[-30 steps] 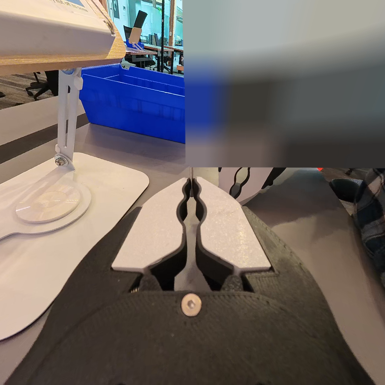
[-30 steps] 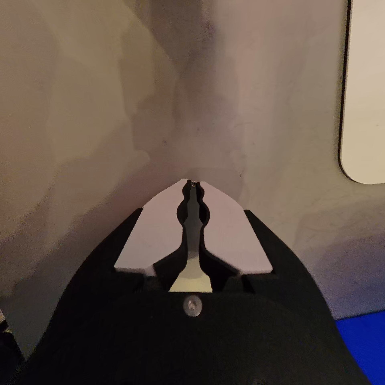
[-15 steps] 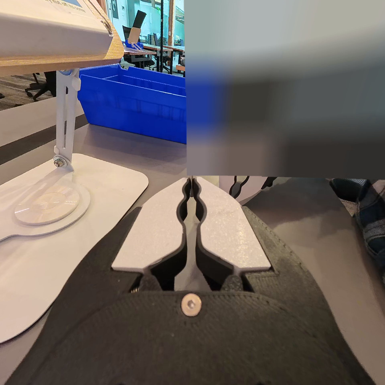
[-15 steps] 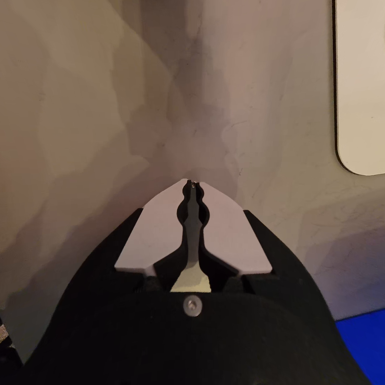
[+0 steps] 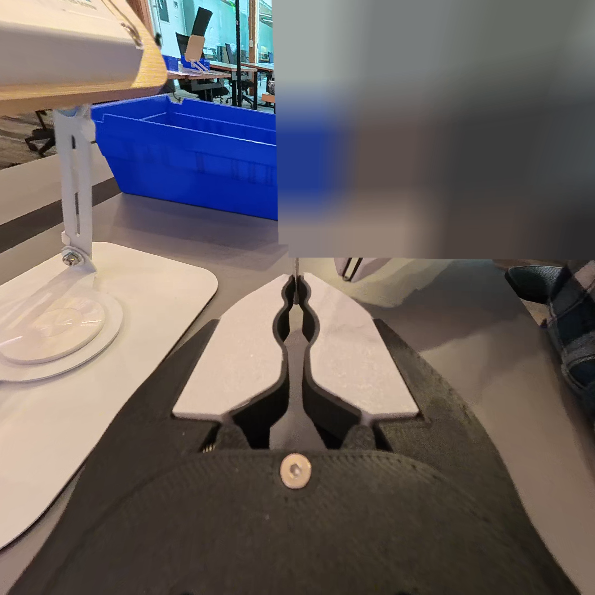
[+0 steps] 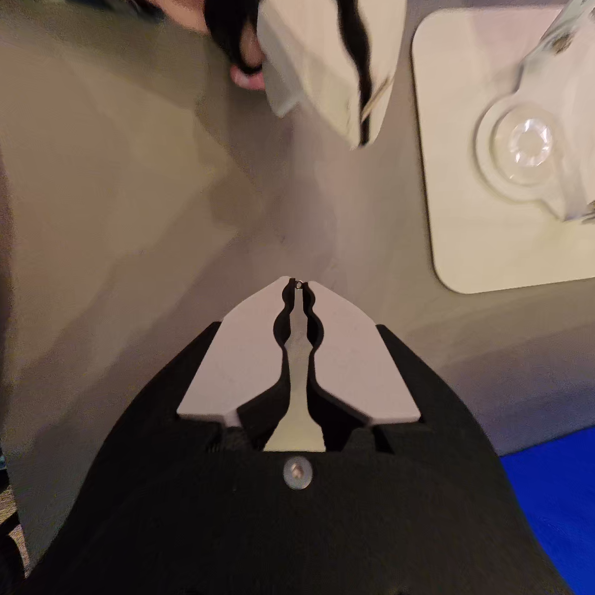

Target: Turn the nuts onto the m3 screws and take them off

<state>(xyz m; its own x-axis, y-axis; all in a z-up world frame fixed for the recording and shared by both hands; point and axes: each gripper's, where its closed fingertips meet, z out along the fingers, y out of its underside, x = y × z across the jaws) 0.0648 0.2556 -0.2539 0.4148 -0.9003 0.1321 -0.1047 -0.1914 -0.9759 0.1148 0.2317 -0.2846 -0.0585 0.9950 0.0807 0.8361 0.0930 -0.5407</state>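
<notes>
Surface: grey table (image 6: 161, 225), white stand (image 5: 96, 306), blue bin (image 5: 193, 161).
Left gripper (image 5: 296, 280): clamps thin metal pin (image 5: 296, 267).
Right gripper (image 6: 299, 283): pinches tiny metal ring (image 6: 299, 284).

Grey table (image 5: 199, 231) carries a white stand base (image 5: 154, 289) and blue bin (image 5: 193, 167).

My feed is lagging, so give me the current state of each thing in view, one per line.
left gripper: shut on a thin metal pin that points up.
right gripper: shut on a tiny metal ring.
blue bin: open-topped, on the table.
white stand: upright on its base plate.
</notes>
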